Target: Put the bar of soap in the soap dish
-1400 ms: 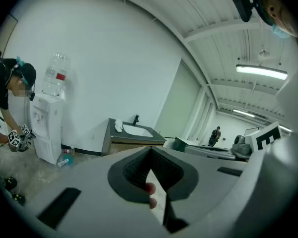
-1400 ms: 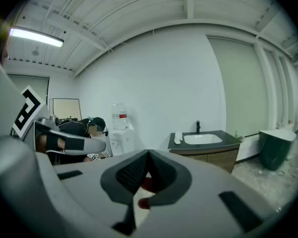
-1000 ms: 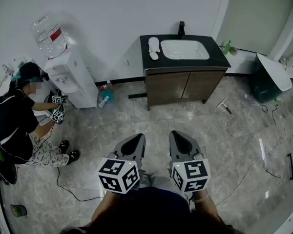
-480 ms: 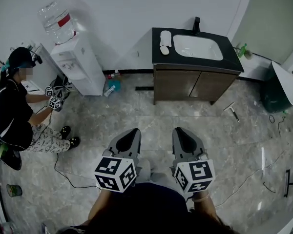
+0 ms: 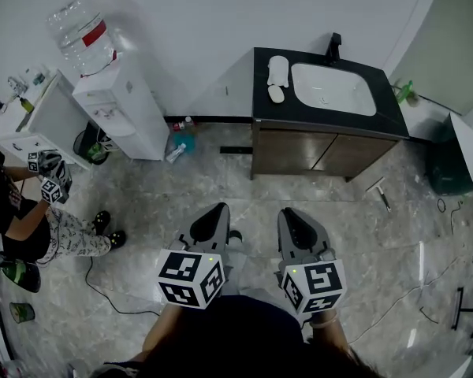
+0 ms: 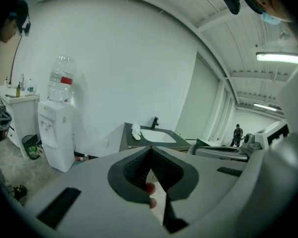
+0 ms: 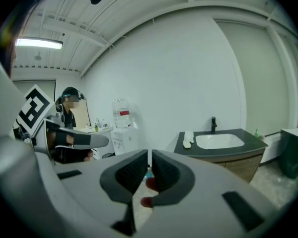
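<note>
First, left gripper (image 5: pixel 217 211): jaws closed tip to tip, nothing between them. Fingertips (image 6: pixel 149 188) show through the gap below the pads; the rest of that hand is hidden behind the gripper body.

Right gripper (image 5: pixel 288 215): jaws likewise together and empty, with only a thin slit between the pads. The two grippers are held side by side, low in the head view, pointing toward the cabinet. Marker cubes (image 5: pixel 191 278) cover most of both hands.

Floor (image 5: pixel 221 179): grey marble tile. A dark cable (image 5: pixel 114 302) trails across it at the left.

Cabinet (image 5: pixel 319 152): wood-fronted, against the wall, well apart from both grippers. It has a black counter (image 5: pixel 260 85), a white basin (image 5: pixel 333 88) and a dark tap (image 5: pixel 335 44) behind the basin.

Soap (image 5: pixel 276 94): a small white oval on the counter left of the basin.

Dish (image 5: pixel 277 68): a longer white piece just behind the soap, nearer the wall. Both are too small to make out detail, or to tell whether they touch.

Dispenser (image 5: pixel 118 116): white, left of the cabinet, with a clear bottle (image 5: pixel 83 38) on top.

Person (image 5: pixel 16 219): at the left edge, cut off by the frame, holding another pair of grippers.

Bin (image 5: pixel 457 160): dark, at the right edge, partly out of frame.
</note>
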`<state>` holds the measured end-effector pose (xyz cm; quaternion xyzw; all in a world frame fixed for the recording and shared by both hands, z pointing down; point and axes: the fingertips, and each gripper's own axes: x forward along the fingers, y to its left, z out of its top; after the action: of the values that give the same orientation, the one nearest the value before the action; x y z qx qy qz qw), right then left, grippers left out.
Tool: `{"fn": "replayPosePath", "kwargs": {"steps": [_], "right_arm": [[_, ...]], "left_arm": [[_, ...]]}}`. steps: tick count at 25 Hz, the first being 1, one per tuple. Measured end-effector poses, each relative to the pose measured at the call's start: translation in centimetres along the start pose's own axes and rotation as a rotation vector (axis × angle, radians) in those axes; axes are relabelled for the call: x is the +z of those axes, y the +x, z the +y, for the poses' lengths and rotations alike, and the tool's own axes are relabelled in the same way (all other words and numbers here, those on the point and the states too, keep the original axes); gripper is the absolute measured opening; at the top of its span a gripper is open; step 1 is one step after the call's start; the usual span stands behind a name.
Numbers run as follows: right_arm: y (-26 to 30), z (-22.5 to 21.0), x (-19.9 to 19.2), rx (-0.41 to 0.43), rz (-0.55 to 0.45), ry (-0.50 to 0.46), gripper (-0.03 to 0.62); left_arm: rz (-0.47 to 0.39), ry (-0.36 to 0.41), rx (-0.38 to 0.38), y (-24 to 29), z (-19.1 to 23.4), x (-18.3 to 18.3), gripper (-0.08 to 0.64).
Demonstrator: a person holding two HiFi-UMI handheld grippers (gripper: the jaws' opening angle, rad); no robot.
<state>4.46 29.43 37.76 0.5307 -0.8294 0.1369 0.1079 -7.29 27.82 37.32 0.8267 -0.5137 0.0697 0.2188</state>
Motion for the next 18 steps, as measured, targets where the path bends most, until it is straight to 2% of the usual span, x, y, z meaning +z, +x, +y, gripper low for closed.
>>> {"fn": "replayPosePath", "kwargs": {"steps": [6, 11, 18], "right_arm": [[8.3, -1.9, 3.2, 0.006, 0.057, 0.027, 0.018], [13.9, -3.8, 4.7, -0.020, 0.099, 0.003, 0.020], [18.4, -6.9, 5.2, -0.045, 0.165, 0.009, 0.021]], "left_arm": [[-0.001, -0.003, -0.038, 7.3, 4.9, 5.4, -0.003], [-0.013, 0.006, -0.081, 12.6, 7.7, 9.2, -0.003], [0.026, -0.035, -0.120, 17.9, 9.4, 10.1, -0.003]]}}
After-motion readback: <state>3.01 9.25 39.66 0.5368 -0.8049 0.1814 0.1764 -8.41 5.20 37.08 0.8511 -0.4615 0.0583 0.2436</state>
